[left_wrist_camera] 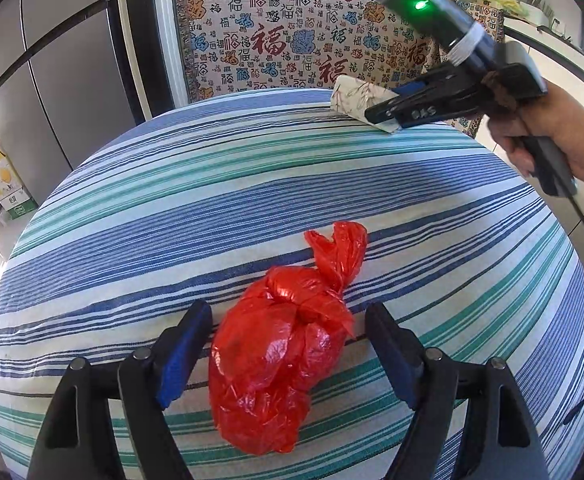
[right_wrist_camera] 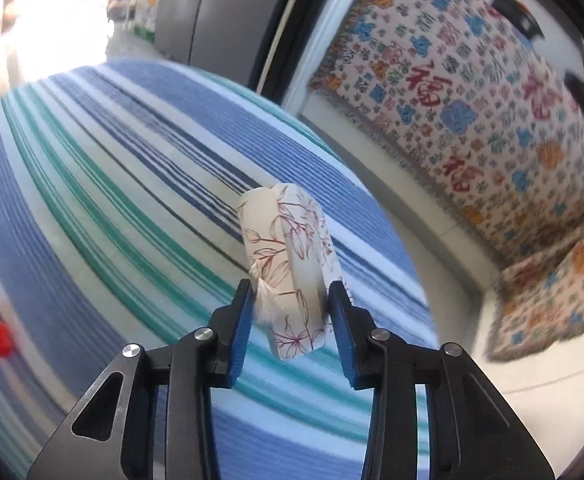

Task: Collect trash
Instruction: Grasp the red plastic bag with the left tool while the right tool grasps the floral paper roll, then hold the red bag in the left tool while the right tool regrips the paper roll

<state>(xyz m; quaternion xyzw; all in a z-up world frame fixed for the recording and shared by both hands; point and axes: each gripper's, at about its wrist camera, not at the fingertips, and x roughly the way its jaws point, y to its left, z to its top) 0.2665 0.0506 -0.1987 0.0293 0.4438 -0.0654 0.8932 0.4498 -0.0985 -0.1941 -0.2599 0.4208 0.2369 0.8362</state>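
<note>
Two grippers over a round table (left_wrist_camera: 131, 208) in a blue, green and white striped cloth: nearest, the left gripper (left_wrist_camera: 287, 336) has jaws spread wide, straddling a knotted red plastic bag (left_wrist_camera: 275, 360) that lies on the cloth, pads clear of it on both sides. Farther back near the table's far edge, the right gripper (right_wrist_camera: 289, 304), in a person's hand (left_wrist_camera: 548, 140), is clamped on a flower-printed tissue pack (right_wrist_camera: 287, 256). Behind, a patterned cloth (left_wrist_camera: 292, 28) hangs.
</note>
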